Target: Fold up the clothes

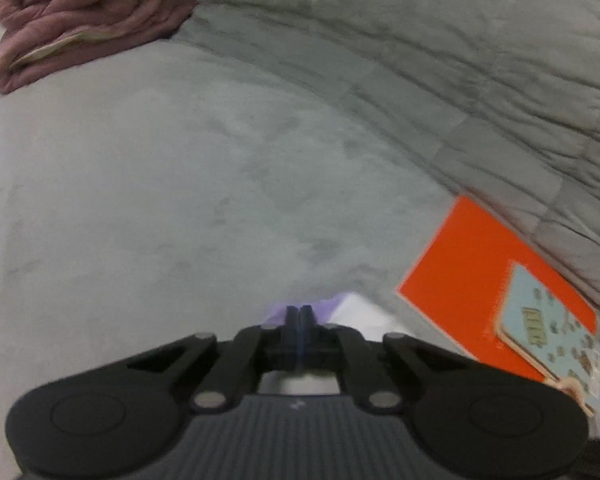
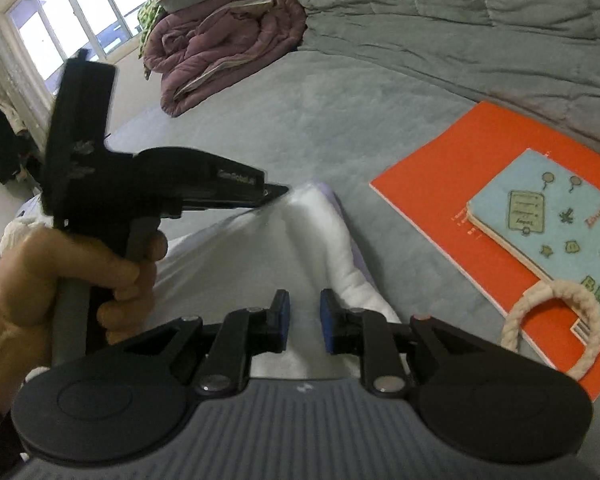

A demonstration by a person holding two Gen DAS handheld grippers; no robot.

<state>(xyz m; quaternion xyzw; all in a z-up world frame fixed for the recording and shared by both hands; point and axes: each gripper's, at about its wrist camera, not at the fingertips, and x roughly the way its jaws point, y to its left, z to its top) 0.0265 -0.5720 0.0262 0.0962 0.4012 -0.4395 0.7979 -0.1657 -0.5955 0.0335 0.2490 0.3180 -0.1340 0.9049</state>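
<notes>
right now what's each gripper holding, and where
The left gripper pinches the white cloth at a raised fold. The right gripper is open, holding nothing.

Light-blue booklet [image 2: 560,232] on orange book [image 2: 452,184]: large green letters "BEA", cut off at frame edge. Red word on same cover, illegible. Left gripper [image 2: 276,191] body: small white brand print, unreadable.
</notes>
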